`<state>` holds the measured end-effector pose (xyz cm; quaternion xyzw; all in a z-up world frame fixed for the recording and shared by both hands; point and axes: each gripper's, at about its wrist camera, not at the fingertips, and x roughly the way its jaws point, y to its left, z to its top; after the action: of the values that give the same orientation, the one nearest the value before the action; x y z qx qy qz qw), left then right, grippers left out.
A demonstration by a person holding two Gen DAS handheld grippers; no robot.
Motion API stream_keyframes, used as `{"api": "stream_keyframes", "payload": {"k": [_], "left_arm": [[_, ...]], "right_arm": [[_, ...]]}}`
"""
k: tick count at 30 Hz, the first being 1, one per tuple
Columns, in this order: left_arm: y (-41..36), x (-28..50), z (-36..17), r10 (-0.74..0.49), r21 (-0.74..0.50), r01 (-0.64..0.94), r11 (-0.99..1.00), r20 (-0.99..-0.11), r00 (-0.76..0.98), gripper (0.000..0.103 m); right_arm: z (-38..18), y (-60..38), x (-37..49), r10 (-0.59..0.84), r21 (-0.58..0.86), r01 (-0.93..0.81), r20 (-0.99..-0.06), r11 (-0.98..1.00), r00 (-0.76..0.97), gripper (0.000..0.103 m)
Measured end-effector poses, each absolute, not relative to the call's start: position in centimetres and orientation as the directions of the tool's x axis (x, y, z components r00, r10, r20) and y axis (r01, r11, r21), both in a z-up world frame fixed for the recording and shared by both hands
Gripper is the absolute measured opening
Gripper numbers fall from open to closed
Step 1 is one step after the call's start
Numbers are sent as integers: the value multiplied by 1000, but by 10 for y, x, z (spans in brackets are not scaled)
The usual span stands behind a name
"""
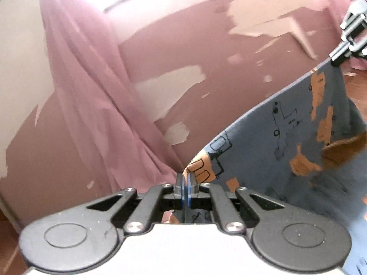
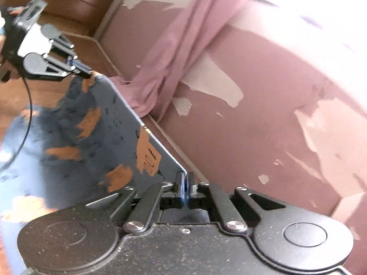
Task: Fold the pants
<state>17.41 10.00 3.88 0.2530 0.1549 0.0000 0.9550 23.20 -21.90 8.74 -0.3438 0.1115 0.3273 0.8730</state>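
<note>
The pants (image 1: pixel 286 142) are blue cloth with orange patches and black line drawings, held up in the air and stretched taut between both grippers. My left gripper (image 1: pixel 186 177) is shut on one corner of the top edge. In the left wrist view the right gripper (image 1: pixel 337 60) pinches the other corner at the far right. In the right wrist view my right gripper (image 2: pixel 184 178) is shut on the edge of the pants (image 2: pixel 91 133), and the left gripper (image 2: pixel 86 73) holds the far corner at upper left. The cloth hangs down below the held edge.
A pink wall (image 1: pixel 183 57) with peeling paint fills the background. A mauve curtain (image 2: pixel 181 45) hangs down beside it, bunched near the floor. Brown wooden floor (image 2: pixel 68 23) shows under the pants, and a black cable (image 2: pixel 28 105) trails from the left gripper.
</note>
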Motion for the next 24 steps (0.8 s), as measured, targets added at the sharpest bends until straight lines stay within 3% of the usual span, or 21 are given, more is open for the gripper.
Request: {"api": "stream_keyframes", "payload": {"k": [4,12,17,19,20,24], "left_arm": [[90,129,26,39,572,157,805,-314,949,3],[85,96,-22,12,643,319,697,-455,891,4],[88,92,-31,16,634,339,696,-485,875,19],[89,89,-33,21,648,335,684,-477,879,45],[89,88,-34,22,656,335,677,-473,881,49],[88,81,-37,19,664,365,652,-496,868,52]], "right_arm": [[69,-218,166,472,-583,-655,-457,481,754,0],[-7,-199,93,411,-593,-688,-551,419,726,0],[-29,-186,87,390,-552,-686,-566,475,726,2],[-30,-182,88,388,-550,-690,-574,470,721,9],[-31,-183,87,391,-554,-693,-575,460,719,18],[-30,-185,87,399,-581,-708,-585,401,706,30]]}}
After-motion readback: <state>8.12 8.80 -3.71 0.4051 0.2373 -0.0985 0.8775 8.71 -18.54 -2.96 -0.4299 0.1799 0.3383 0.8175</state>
